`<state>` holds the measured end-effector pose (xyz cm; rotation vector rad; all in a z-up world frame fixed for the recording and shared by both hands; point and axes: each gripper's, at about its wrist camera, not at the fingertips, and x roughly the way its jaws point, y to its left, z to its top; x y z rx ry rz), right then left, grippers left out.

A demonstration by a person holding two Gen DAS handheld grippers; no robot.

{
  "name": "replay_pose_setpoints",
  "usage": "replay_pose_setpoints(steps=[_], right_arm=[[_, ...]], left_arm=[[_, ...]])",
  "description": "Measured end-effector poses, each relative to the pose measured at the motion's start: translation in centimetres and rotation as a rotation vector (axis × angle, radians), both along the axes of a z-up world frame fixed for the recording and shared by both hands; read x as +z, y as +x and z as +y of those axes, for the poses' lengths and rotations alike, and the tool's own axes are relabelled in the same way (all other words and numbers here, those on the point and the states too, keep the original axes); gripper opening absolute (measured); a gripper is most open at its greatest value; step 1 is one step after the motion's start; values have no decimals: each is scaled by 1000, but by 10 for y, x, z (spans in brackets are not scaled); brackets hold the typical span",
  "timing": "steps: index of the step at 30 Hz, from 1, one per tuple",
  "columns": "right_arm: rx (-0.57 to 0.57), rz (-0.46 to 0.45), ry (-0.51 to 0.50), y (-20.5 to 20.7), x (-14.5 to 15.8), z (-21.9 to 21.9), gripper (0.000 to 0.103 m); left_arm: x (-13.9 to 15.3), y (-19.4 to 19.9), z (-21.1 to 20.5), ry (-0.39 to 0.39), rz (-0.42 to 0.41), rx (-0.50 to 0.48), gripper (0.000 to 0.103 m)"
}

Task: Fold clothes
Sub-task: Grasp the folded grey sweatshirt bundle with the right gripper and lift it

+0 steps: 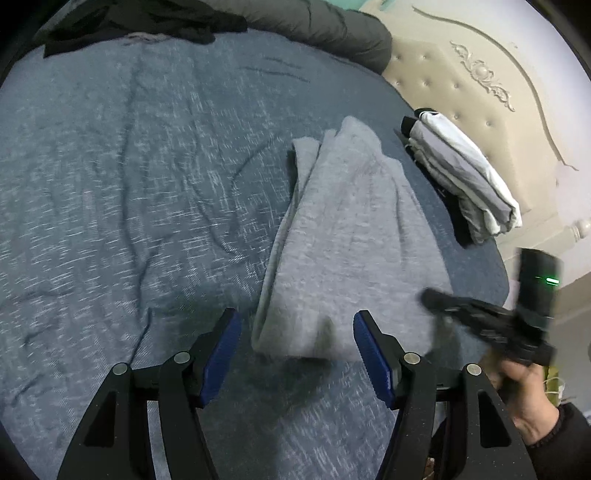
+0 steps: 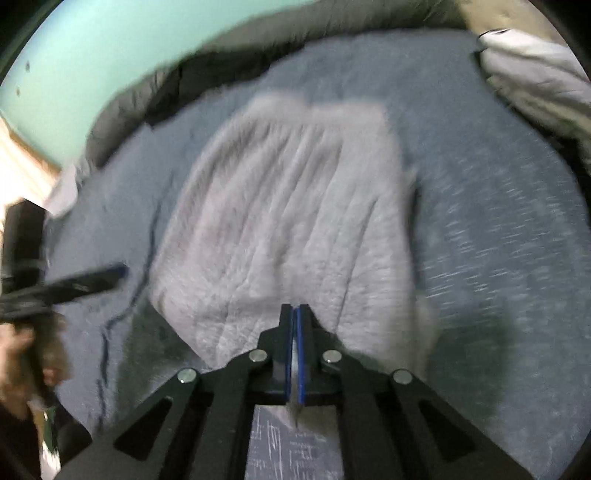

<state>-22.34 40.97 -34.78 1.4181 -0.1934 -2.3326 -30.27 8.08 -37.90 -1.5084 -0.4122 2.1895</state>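
A grey knitted garment point(image 1: 351, 236) lies folded lengthwise on the blue bed cover point(image 1: 129, 166). My left gripper point(image 1: 297, 321) stands open at its near end, with the blue pads on either side of the near left corner and no cloth pinched. My right gripper point(image 2: 294, 314) is shut on the near edge of the grey garment point(image 2: 288, 206), and a sliver of grey cloth shows between its pads. In the left wrist view the right gripper point(image 1: 430, 295) rests at the garment's near right corner, held by a hand point(image 1: 524, 391). The left gripper point(image 2: 118, 271) shows blurred at the left of the right wrist view.
A stack of folded white and grey clothes point(image 1: 465, 177) sits at the bed's right edge by the cream padded headboard point(image 1: 480, 74). Dark clothing point(image 1: 147, 22) and a dark duvet point(image 1: 314, 26) lie along the far side. The same stack point(image 2: 535, 74) appears at upper right.
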Motion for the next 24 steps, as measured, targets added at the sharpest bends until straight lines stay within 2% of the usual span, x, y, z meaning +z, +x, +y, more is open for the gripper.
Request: replay_pose_setpoints(steps=[2,4,7,10,13,16,19,24], right_arm=[[-53,14,-3,-2,6,16,16],[-58,-6,-30,-6,5,20,48],[-20,-65,-56,-9,-8,19,66],[10,-137,-66,-16,-20,12,75],[19,-167,-71,-21,-29,8,78],[3,-209,-120,-32,-37,12,82],[13,-221,-132,-38,-38,11,83],[23,-229,-168,-47,-37,6,85]], left_arm=[[-8,-9,6,18,-16,1,70],[-14,-17,9,37,-31,5,71],[-21,-25,18,55,-41,-10,71],[-29,-33,27,66,-51,-27,72],[-39,-39,34,60,-68,-38,73],[-48,-44,37,65,-81,-39,74],[-56,-49,36,82,-93,-30,78],[-61,-53,35,112,-108,-25,78]])
